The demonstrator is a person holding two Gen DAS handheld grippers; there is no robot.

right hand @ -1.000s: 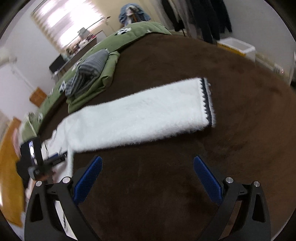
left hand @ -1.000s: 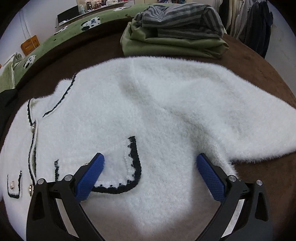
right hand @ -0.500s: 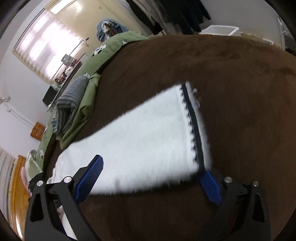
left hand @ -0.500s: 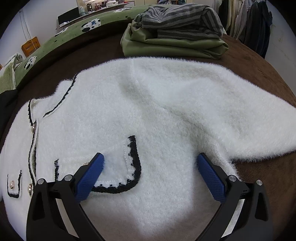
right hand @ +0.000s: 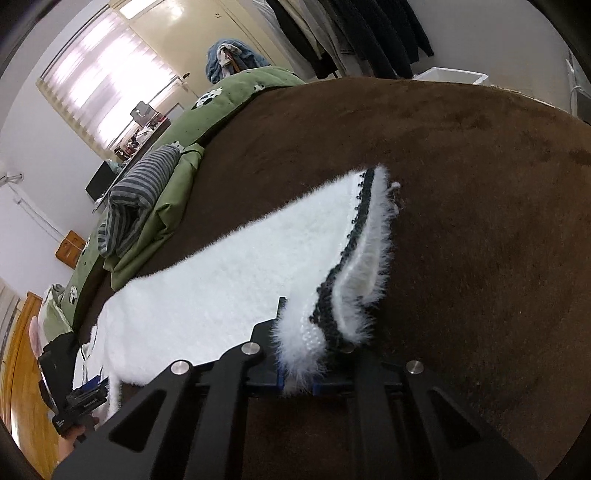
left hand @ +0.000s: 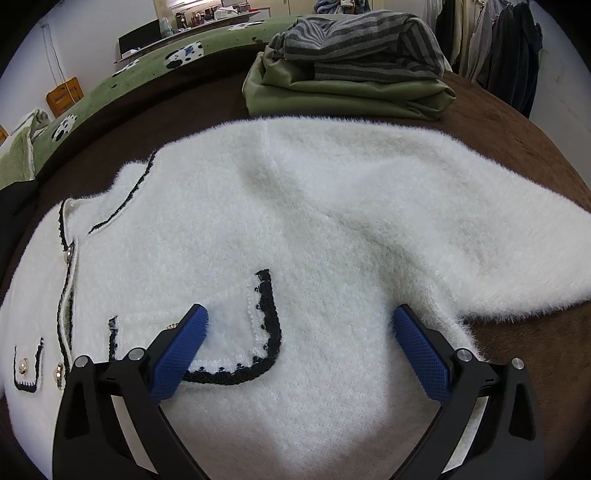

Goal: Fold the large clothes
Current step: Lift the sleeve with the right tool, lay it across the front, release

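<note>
Left wrist view: fluffy white cardigan [left hand: 295,229] lies spread flat across the middle of the frame on the brown blanket [left hand: 524,147]. Black scalloped trim runs along its neckline and front placket at left, with small gold buttons [left hand: 68,253] down that edge. A patch pocket [left hand: 236,332] edged in the same black trim sits low centre, between my blue pads [left hand: 421,354]. My left gripper [left hand: 297,347] hangs just above the knit, jaws wide apart, nothing between them but the fabric below. One sleeve runs off the right edge of the frame.

Right wrist view: my right gripper [right hand: 299,373] has just been closing and is now clamped on the sleeve cuff [right hand: 343,291]; the black-trimmed, hairy cuff edge bunches up between the pads at lower centre. The sleeve [right hand: 221,295] stretches from there toward the lower left, back to the cardigan body.

Edges and room: the sleeve's upper edge and the cuff end are bordered by bare brown blanket, which fills the whole right half and top of the right wrist frame. In the left wrist view, a strip of blanket separates the cardigan's top edge from a folded stack at upper centre: a grey striped garment [left hand: 362,44] on an olive green one [left hand: 347,92].

Surroundings: green patterned quilt [left hand: 110,85] upper left; dark clothes hanging [right hand: 369,33] at top; bright blinded window [right hand: 96,85] upper left.
</note>
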